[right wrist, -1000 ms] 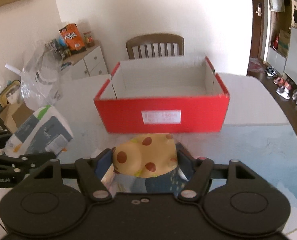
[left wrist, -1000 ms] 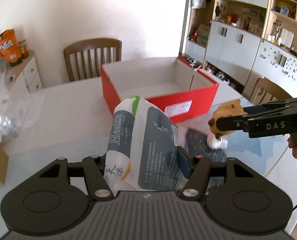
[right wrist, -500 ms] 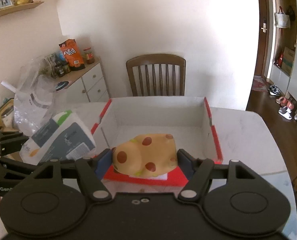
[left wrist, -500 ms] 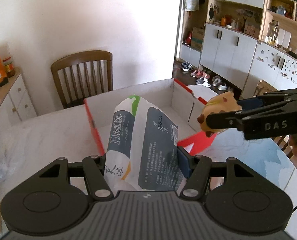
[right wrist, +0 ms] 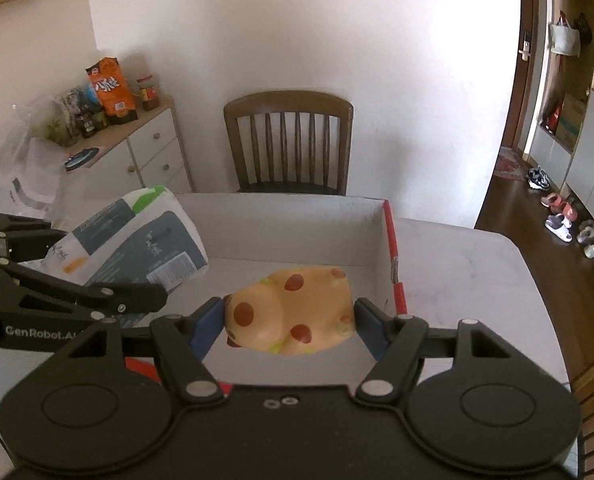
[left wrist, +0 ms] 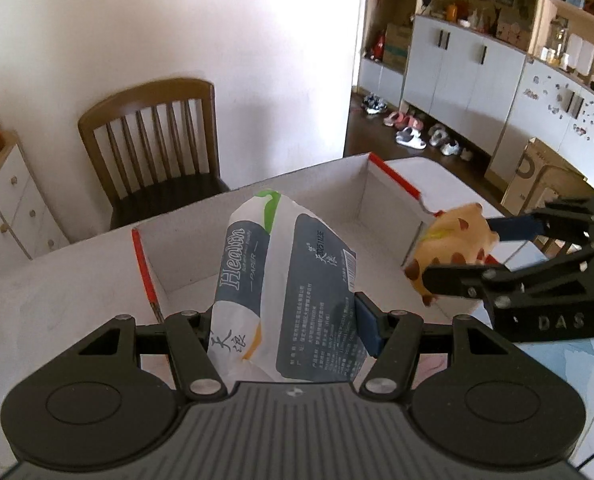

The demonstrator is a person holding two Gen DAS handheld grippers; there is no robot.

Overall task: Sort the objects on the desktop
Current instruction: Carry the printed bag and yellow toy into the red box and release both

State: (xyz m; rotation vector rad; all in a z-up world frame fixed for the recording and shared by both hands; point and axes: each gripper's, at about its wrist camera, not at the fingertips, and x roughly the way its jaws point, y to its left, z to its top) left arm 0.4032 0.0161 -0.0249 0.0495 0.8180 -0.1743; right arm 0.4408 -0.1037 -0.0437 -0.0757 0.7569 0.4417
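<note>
Left wrist view: my left gripper (left wrist: 287,320) grasped the tissue pack (left wrist: 285,292), my right gripper (right wrist: 287,320) clenched the spotted toy (right wrist: 293,312), both above the red box (left wrist: 397,186). I should lower both before releasing. Box stood on the white table (right wrist: 457,272); a chair (right wrist: 289,140) behind.

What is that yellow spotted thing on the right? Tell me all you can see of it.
The yellow toy looks like a soft, rounded, glossy animal figure, pale yellow with reddish-brown spots and faint green marks underneath. Which animal it is I cannot tell. It is held off the table, squeezed from both sides by the blue pads of the right gripper, above the open red box with white inner walls. Only the pads seem to touch it.
</note>
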